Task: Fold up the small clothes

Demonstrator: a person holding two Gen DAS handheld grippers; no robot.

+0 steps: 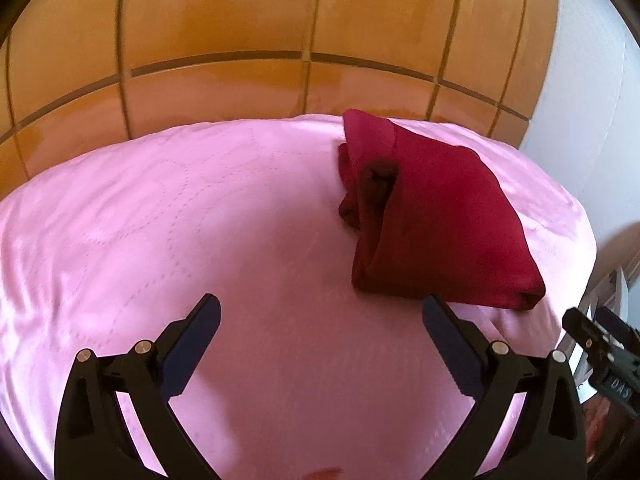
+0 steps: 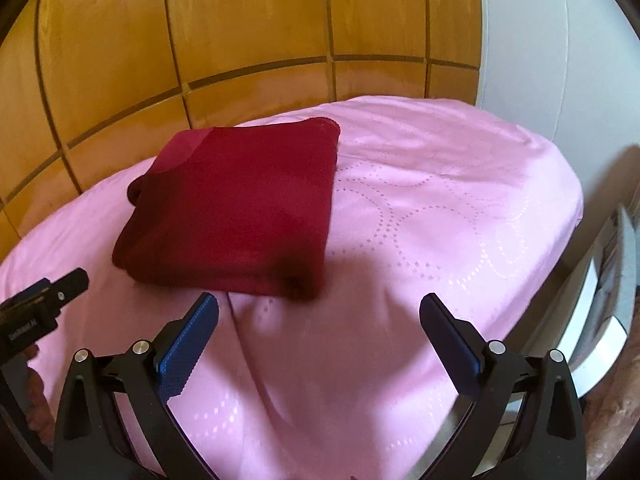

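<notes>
Two tongs, both empty: you are holding the left tongs (image 1: 320,316) with jaws spread wide over bare pink cover, nothing between the pads. You are holding the right tongs (image 2: 320,316) the same way, jaws wide apart, nothing gripped. One dark red garment (image 2: 236,208) is lying folded into a compact square-ish stack on the pink bedspread (image 2: 440,208), toward the far edge near the wood-panelled wall (image 2: 240,32). From the left wrist view the garment (image 1: 436,208) is sitting ahead and right of your left tongs, just beyond the right finger tip, open layered edges facing left. From the right wrist view it is sitting ahead and left, its near edge just past the left finger, not touching. Your other tool is showing at each frame's edge. White cabinet (image 2: 520,40) is standing at right.
</notes>
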